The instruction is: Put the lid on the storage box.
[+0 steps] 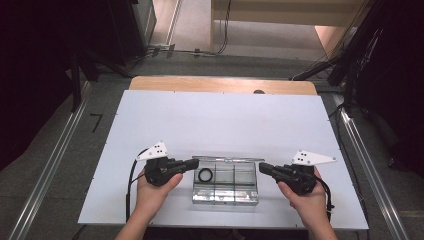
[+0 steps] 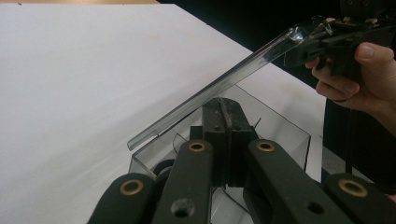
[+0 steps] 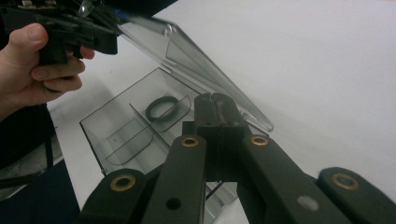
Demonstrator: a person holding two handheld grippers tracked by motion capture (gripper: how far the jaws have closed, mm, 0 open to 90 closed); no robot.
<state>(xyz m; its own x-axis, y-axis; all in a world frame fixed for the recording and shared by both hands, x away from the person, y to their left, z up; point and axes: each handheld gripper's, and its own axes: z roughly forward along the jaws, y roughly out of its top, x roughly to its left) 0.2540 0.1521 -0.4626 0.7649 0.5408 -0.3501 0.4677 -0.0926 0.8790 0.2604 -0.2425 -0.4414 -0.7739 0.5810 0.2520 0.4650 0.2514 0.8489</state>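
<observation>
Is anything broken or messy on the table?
Nothing looks broken or spilled. The clear box sits straight on the white table with its lid tipped up. One black ring lies flat in a compartment. The left claw and right claw sit shut at its two ends.

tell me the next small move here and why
Probably swing the clear lid down over the box. The black ring already lies in a compartment, the lid stands raised on its hinge, and the left gripper and right gripper, both shut, sit at its two ends.
</observation>
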